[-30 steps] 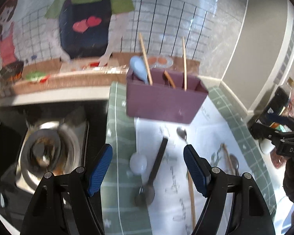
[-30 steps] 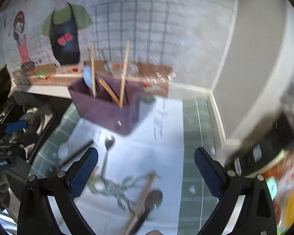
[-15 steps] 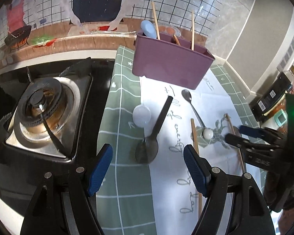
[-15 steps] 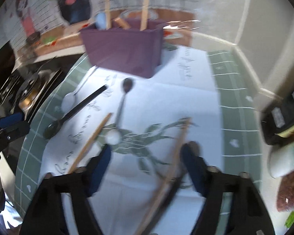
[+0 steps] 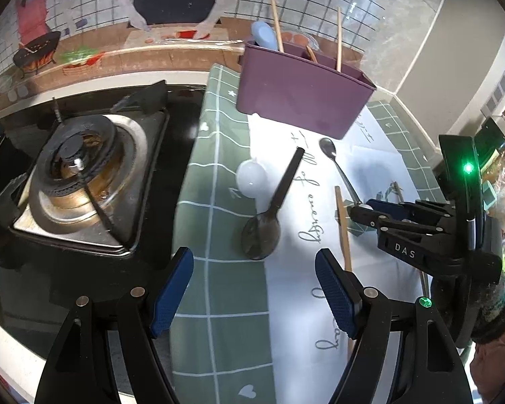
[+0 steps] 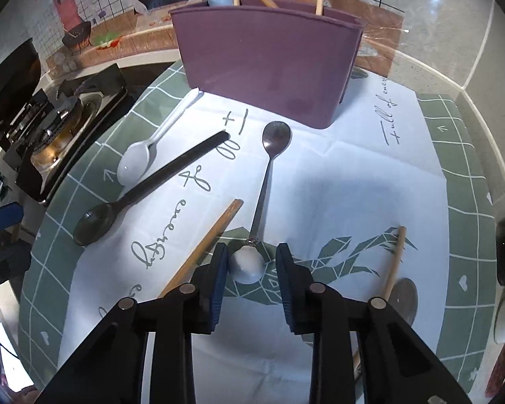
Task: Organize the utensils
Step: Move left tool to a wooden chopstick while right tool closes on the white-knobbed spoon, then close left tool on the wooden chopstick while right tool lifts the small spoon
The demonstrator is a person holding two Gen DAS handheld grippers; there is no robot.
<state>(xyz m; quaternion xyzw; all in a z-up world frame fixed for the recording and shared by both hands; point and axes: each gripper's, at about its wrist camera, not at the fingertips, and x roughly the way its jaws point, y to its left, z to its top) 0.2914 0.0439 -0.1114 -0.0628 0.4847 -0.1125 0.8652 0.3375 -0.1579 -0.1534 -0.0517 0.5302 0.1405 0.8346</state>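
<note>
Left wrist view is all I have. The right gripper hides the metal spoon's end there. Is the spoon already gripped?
Observer: Not yet. The right gripper has just been closing. The ball end of the metal spoon lies between the jaws, with a gap at one pad.
Operator: Is something hidden behind that gripper?
Observer: Yes, a wooden-handled utensil with a round metal head, lying apart from the spoon.
Operator: Where does the white spoon's handle go?
Observer: The white spoon has its handle reaching the near left corner of the holder.
</note>
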